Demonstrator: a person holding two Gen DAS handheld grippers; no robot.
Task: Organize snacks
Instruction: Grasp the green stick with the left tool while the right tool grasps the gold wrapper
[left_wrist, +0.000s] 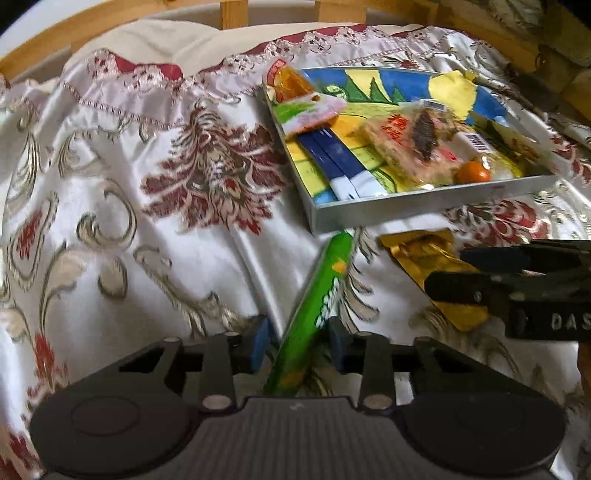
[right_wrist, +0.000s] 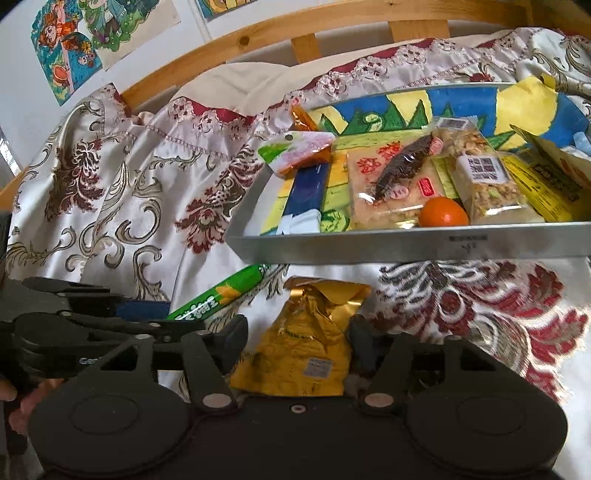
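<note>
- While both tools sit low over the embroidered satin bedspread (left_wrist: 155, 229), the left hand-held gripper (left_wrist: 297, 345) stands narrow around a green snack tube (left_wrist: 314, 314); its blue pads (left_wrist: 260, 341) flank the tube's near end, and whether they press on it I cannot tell.
- That tube lies on the bedspread, slanting away until its far tip reaches the near wall of the metal tray (left_wrist: 424, 206).
- Just right of the tube, also in front of the tray's near wall, lies a crumpled gold foil packet (right_wrist: 299, 350).
- Its near half sits between the fingers of the right hand-held gripper (right_wrist: 298, 345), which stands fairly wide; the black fingertips (right_wrist: 236, 339) seem to touch the packet's edges, though a firm pinch cannot be made out.
- Inside the tray, close behind its near wall, rests a small orange fruit (right_wrist: 443, 212), with a clear bag of rice crackers (right_wrist: 391, 184) and a nut bar (right_wrist: 487, 184) beside it.
- Toward the tray's left end lie blue sachets (right_wrist: 306, 192) under a pink-and-green packet (right_wrist: 295, 151).
- Beyond the tray's far wall runs a wooden bed rail (right_wrist: 258, 33), and drawings (right_wrist: 66, 48) hang on the wall behind.
</note>
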